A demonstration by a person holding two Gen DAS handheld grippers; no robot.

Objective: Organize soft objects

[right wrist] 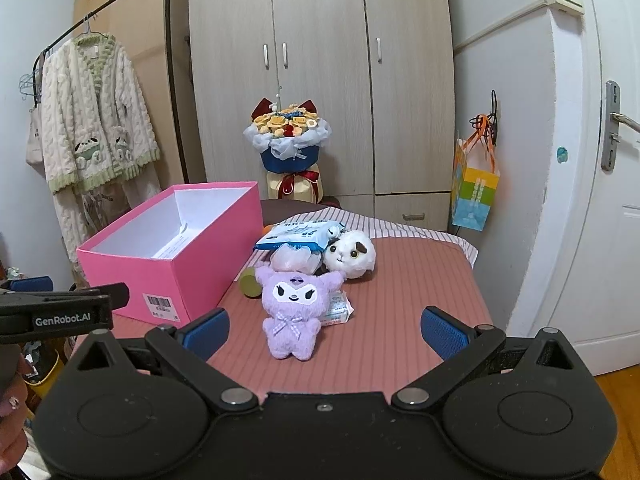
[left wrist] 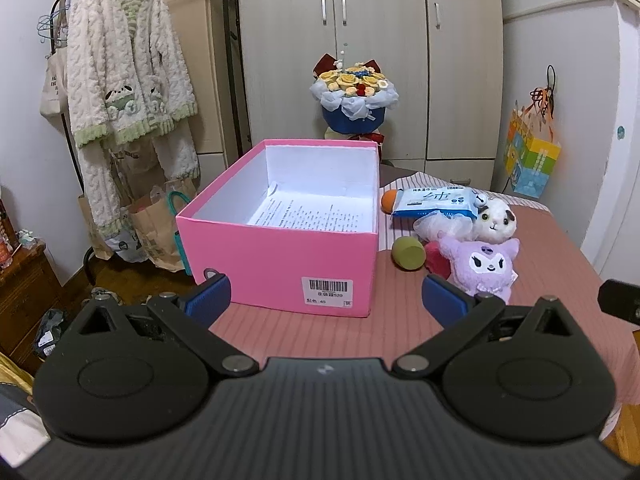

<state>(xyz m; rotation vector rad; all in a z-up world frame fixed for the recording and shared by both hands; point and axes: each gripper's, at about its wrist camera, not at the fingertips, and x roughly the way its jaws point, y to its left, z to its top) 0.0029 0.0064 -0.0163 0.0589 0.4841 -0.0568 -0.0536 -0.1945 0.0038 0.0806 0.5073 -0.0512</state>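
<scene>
An open pink box (left wrist: 280, 256) (right wrist: 176, 268) with printed paper inside stands on the pink striped table (left wrist: 320, 332). Right of it lies a pile: a purple plush (left wrist: 482, 266) (right wrist: 294, 304), a white cat plush (left wrist: 494, 220) (right wrist: 350, 256), a blue wipes pack (left wrist: 436, 202) (right wrist: 300, 234), a green ball (left wrist: 408, 253) (right wrist: 250, 282), an orange ball (left wrist: 389, 201), a white mesh puff (right wrist: 294, 260). My left gripper (left wrist: 326, 300) is open and empty in front of the box. My right gripper (right wrist: 324, 330) is open and empty, just short of the purple plush.
A flower bouquet (left wrist: 354, 96) stands behind the table before a wardrobe (right wrist: 320, 60). A fleece robe (left wrist: 128, 68) hangs on a rack at left. A colourful gift bag (right wrist: 474, 196) hangs at right, near a white door (right wrist: 592, 200). Paper bags (left wrist: 160, 236) sit on the floor.
</scene>
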